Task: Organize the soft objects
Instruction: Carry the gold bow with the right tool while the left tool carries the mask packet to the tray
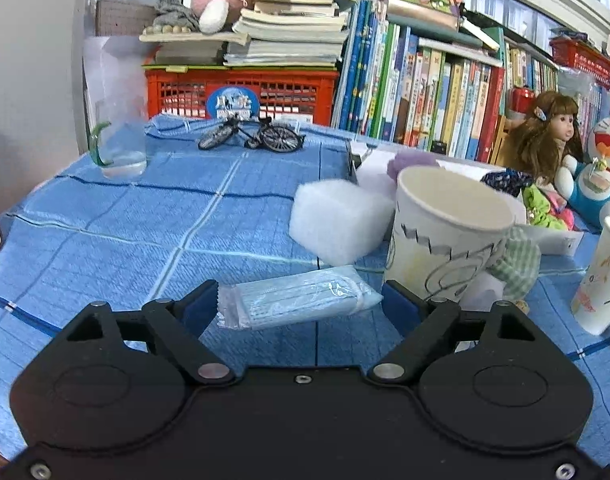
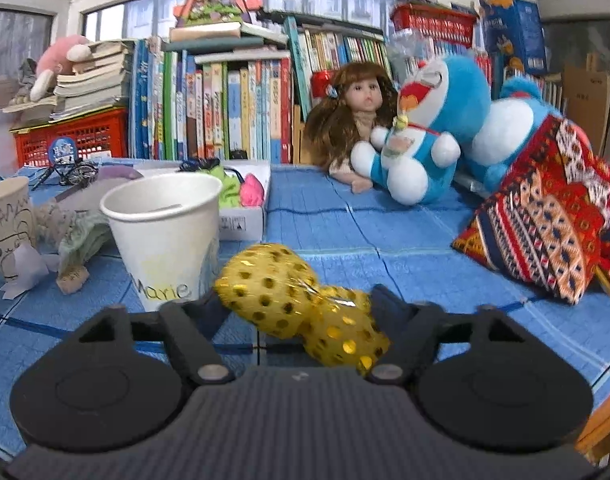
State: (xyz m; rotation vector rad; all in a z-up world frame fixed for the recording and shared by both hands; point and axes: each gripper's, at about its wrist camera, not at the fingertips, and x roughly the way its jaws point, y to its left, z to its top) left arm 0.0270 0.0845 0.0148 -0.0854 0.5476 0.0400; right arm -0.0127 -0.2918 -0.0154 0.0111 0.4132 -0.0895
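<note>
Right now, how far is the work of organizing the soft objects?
Early stage. Nothing looks sorted yet. In hand: the left gripper has its jaws around the mask packet, and the right gripper brackets the gold dotted pouch; a firm grip is not clear. Left: the white foam block and green checked cloth lie loose on the blue cloth.

Soft, even daylight comes through the row of glass window panes (image 2: 345,2) behind the shelves, so both views are bright with a cool cast. Shadows on the blue checked tablecloth (image 1: 117,236) are faint and short. Both fisheye pictures bow straight lines and darken at the corners. The gold-spotted yellow fabric bundle (image 2: 301,308) in the right wrist view is slightly blurred, and the red patterned woven cloth (image 2: 553,216) smears toward the edge.
</note>
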